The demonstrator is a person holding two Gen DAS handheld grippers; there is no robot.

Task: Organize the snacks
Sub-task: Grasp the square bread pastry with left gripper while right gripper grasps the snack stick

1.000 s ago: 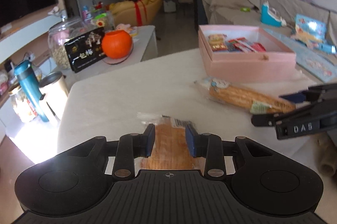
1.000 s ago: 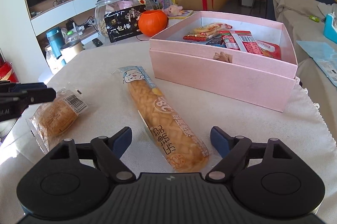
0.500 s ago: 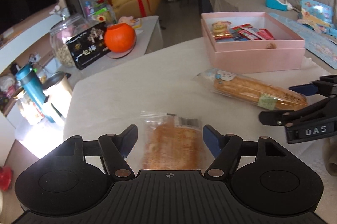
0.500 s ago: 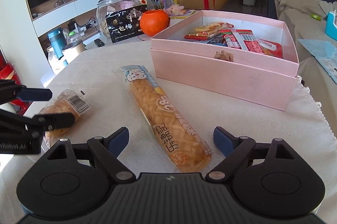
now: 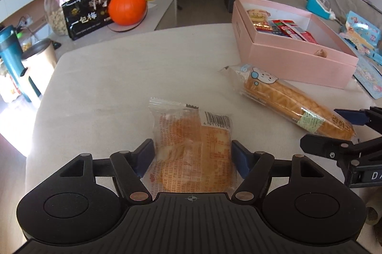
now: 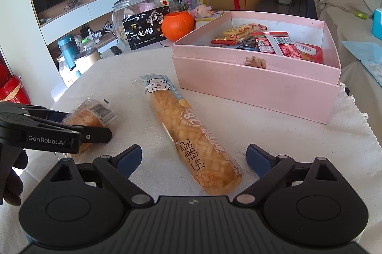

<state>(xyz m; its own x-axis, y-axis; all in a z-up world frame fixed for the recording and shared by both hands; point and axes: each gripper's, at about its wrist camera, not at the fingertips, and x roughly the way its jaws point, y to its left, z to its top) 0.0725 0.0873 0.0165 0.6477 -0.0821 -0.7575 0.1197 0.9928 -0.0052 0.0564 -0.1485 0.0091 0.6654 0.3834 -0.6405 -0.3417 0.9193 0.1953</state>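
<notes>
Presently, 2 snacks lie loose on the white cloth-covered table (image 5: 114,77), both outside the open pink cardboard box (image 6: 250,82) that already holds several red and yellow packets.

Left gripper (image 5: 192,155): jaws have just been opening and now stand wide, straddling the small clear-wrapped square pastry with a barcode label (image 5: 193,146). The blue pads sit just beside the wrapper's edges; no squeeze shows, so nothing is held.

Right gripper (image 6: 193,158): jaws have just been opening further and stand very wide, on either side of the near end of the long clear-wrapped puffed snack stick with a cartoon dog print (image 6: 188,134). Clear gaps remain on both sides; nothing is held.

Risks, as judged:
1. The pastry wrapper is slack film. Closing on film alone, not the body, could let it slip or crush the soft contents.
2. The long stick is straddled at 1 end only. Gripped there, it would likely droop, swing, and catch the box's front wall.
3. The 2 grippers work close together; simultaneous lifts toward the box could collide.
4. Pads dragging on the cloth could bunch it and shift the box.
</notes>
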